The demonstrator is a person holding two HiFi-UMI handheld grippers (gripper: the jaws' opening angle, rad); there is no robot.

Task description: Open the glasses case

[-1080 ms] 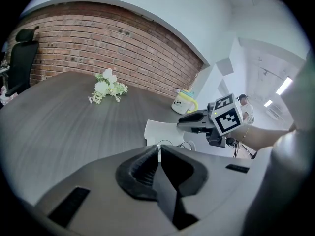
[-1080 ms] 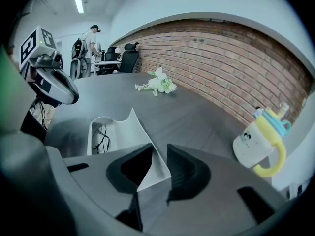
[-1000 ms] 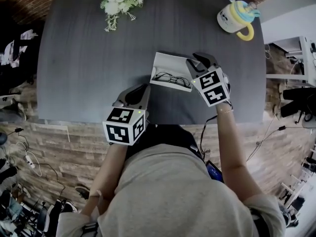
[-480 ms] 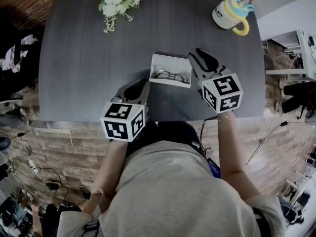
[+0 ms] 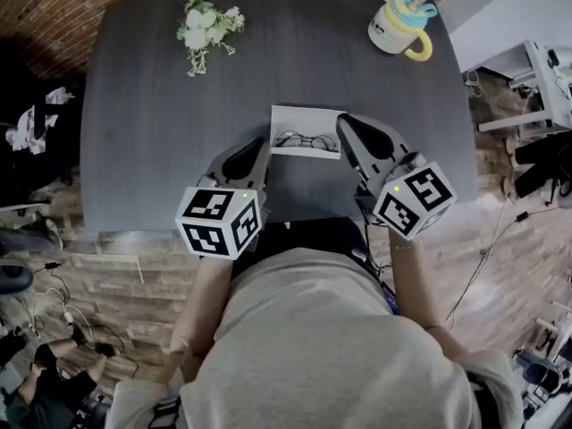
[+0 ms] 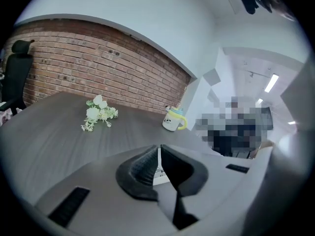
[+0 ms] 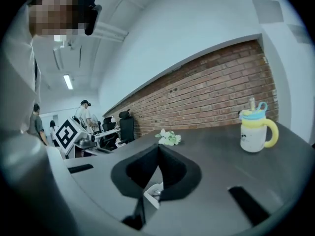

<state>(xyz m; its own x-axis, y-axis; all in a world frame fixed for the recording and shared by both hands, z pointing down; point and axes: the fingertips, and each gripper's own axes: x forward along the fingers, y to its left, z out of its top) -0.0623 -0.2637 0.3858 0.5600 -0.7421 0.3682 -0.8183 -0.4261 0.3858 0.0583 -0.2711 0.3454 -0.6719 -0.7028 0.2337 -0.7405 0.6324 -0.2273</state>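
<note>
The white glasses case [image 5: 308,116] lies open on the dark grey table [image 5: 152,132], with black-framed glasses [image 5: 304,140] inside. My left gripper [image 5: 259,144] hangs just left of the case, near its front corner, shut and empty. My right gripper [image 5: 345,123] is lifted off the case's right end; its jaws have just been closing and nothing is between them. In the left gripper view the jaw tips [image 6: 158,149] meet, with a strip of the case [image 6: 159,172] showing below them. The right gripper view shows its tips [image 7: 158,146] together above a corner of the case [image 7: 153,191].
A bunch of white flowers [image 5: 207,29] lies at the table's far left, and a yellow and blue mug [image 5: 399,27] stands at the far right. The table's front edge runs just under both grippers. White furniture [image 5: 545,70] stands to the right, and people [image 7: 84,113] stand far back.
Both grippers have risen and drawn back toward the person. The right one left the case's right end, rolled, and closed its jaws. The case stays open on the table.
</note>
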